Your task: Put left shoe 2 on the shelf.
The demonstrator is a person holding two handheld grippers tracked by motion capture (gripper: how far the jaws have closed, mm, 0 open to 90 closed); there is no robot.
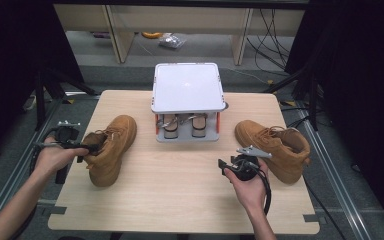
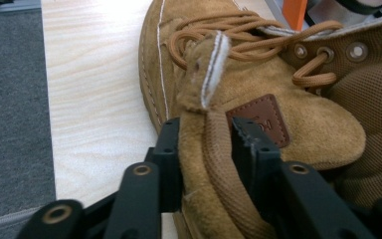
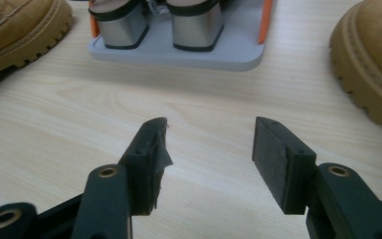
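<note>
Two tan suede lace-up boots stand on the wooden table (image 1: 180,185). The left boot (image 1: 111,147) has its toe pointing away from me. My left gripper (image 1: 91,148) comes at its heel end from the left. In the left gripper view the two jaws of that gripper (image 2: 206,137) sit on either side of the padded collar of the boot (image 2: 258,84), pads against the suede. The right boot (image 1: 275,145) lies right of my right gripper (image 1: 225,165), which stands open over bare wood (image 3: 211,134) with nothing between its fingers.
A small grey rack with a white top (image 1: 187,85) stands at the table's far middle, a pair of block-heeled shoes (image 3: 154,25) on its lower shelf. The left boot's sole (image 3: 15,30) and the right boot's toe (image 3: 373,64) flank it. Cables lie on the floor behind.
</note>
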